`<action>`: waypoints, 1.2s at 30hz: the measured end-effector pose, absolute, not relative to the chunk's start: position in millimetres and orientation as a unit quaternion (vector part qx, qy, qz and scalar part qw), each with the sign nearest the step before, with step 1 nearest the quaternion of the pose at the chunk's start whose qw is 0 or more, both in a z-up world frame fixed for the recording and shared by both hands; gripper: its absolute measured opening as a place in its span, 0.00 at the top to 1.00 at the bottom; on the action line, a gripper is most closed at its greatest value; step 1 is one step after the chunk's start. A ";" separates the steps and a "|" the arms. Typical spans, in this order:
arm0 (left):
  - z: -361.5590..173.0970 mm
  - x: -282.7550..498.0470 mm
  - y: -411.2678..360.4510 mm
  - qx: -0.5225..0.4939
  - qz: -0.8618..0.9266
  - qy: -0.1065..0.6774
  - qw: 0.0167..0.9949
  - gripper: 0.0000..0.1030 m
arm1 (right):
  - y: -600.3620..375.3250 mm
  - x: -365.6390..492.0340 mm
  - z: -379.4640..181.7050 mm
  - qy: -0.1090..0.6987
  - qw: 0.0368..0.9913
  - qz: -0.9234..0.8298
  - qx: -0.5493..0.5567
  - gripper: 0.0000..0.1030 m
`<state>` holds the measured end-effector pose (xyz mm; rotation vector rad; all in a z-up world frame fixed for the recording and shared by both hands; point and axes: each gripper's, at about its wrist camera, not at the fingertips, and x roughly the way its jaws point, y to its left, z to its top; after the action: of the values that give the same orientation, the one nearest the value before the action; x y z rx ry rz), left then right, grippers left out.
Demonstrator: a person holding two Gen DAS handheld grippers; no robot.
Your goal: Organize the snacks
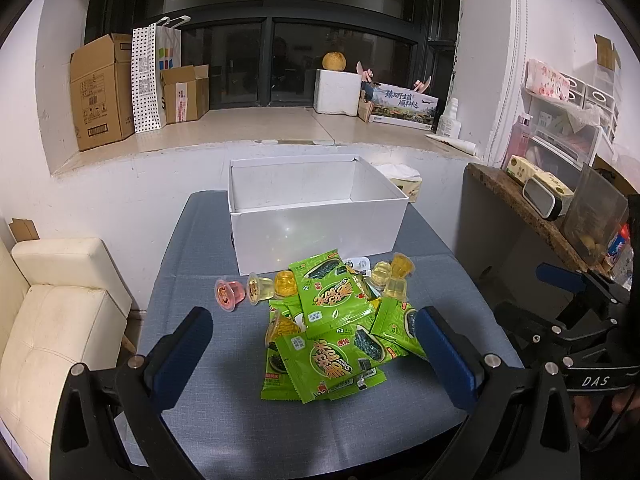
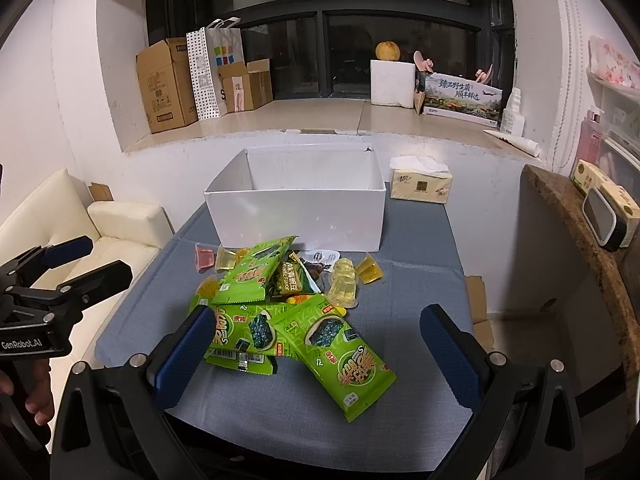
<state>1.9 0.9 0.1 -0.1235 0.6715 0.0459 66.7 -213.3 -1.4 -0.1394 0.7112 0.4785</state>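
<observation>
A pile of green seaweed snack packets (image 1: 332, 328) lies on the grey-blue table (image 1: 224, 400), in front of an open white box (image 1: 316, 232). Small jelly cups sit around the pile: a pink one (image 1: 228, 294) and yellow ones (image 1: 394, 272). My left gripper (image 1: 316, 342) is open, low over the near side of the pile, holding nothing. In the right wrist view the packets (image 2: 344, 364) lie between the open fingers of my right gripper (image 2: 318, 340), beyond them yellow jelly cups (image 2: 344, 280), a dark green packet (image 2: 294, 276) and the white box (image 2: 296, 216). The inside floor of the box is hidden.
A tissue pack (image 2: 420, 182) stands right of the box. A cream sofa (image 1: 60, 320) is left of the table, and a brown-topped counter (image 1: 532, 212) with clutter is on the right. Cardboard boxes (image 1: 100, 92) sit on the window ledge behind. A hand (image 2: 36, 396) holds the left gripper's handle.
</observation>
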 end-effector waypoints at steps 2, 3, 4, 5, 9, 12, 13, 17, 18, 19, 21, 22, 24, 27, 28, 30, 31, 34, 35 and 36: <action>0.1 1.9 0.8 -0.060 0.022 0.329 0.942 0.00 | -213.2 66.8 -1.2 0.345 0.907 0.232 -0.068 0.00; 0.1 1.9 0.7 -0.060 0.022 0.329 0.942 0.00 | -213.2 66.8 -1.2 0.345 0.907 0.232 -0.068 0.00; 0.1 1.9 0.8 -0.060 0.022 0.329 0.942 0.00 | -213.3 66.6 -1.5 0.345 0.907 0.232 -0.068 0.00; 0.0 1.7 0.7 -0.060 0.022 0.329 0.942 0.00 | -213.3 66.6 -1.4 0.345 0.907 0.232 -0.068 0.00; 0.0 2.4 0.5 -0.060 0.022 0.330 0.942 0.00 | -213.5 66.5 -1.3 0.344 0.907 0.232 -0.068 0.00; -0.1 2.4 0.0 -0.060 0.022 0.330 0.942 0.00 | -213.5 66.7 -1.5 0.345 0.907 0.232 -0.068 0.00; -0.1 2.4 0.2 -0.060 0.022 0.330 0.942 0.00 | -213.6 66.5 -1.3 0.345 0.907 0.231 -0.068 0.00; -0.2 2.5 -0.1 -0.060 0.022 0.330 0.942 0.00 | -213.6 66.6 -1.5 0.345 0.907 0.232 -0.068 0.00; -0.2 2.5 0.0 -0.060 0.022 0.330 0.942 0.00 | -213.6 66.5 -1.8 0.345 0.907 0.232 -0.068 0.00; 0.0 2.6 0.0 -0.060 0.022 0.330 0.942 0.00 | -213.7 66.5 -1.5 0.344 0.907 0.232 -0.068 0.00; 0.0 2.0 -0.6 -0.059 0.022 0.330 0.942 0.00 | -213.6 66.6 -1.3 0.345 0.907 0.232 -0.067 0.00; -0.2 1.5 -1.2 -0.058 0.022 0.330 0.942 0.00 | -213.5 66.6 -1.2 0.345 0.907 0.232 -0.068 0.00; -0.2 1.5 -1.3 -0.059 0.022 0.330 0.942 0.00 | -213.8 66.3 -1.1 0.344 0.907 0.232 -0.067 0.00; -0.5 1.7 -2.3 -0.059 0.022 0.330 0.942 0.00 | -214.8 66.4 -0.7 0.344 0.907 0.233 -0.067 0.00; -0.3 1.3 -2.7 -0.058 0.022 0.330 0.942 0.00 | -214.8 66.2 -0.9 0.344 0.907 0.233 -0.067 0.00; -1.2 1.1 -4.3 -0.058 0.021 0.330 0.942 0.00 | -214.8 66.4 -0.8 0.344 0.907 0.233 -0.066 0.00; -1.1 1.0 -4.4 -0.057 0.021 0.330 0.942 0.00 | -214.7 66.3 -0.9 0.344 0.907 0.233 -0.066 0.00; -1.7 1.1 -5.3 -0.057 0.020 0.331 0.942 0.00 | -214.9 66.2 -1.2 0.344 0.907 0.234 -0.066 0.00; -1.8 1.3 -5.0 -0.057 0.020 0.331 0.942 0.00 | -214.9 66.2 -1.1 0.344 0.907 0.234 -0.066 0.00; -2.0 1.3 -5.2 -0.057 0.020 0.331 0.942 0.00 | -214.9 66.1 -1.0 0.344 0.907 0.234 -0.066 0.00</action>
<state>1.3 -5.2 -2.0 -0.1168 0.6746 0.0411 66.1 -214.9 -1.0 -0.1357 0.7110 0.4837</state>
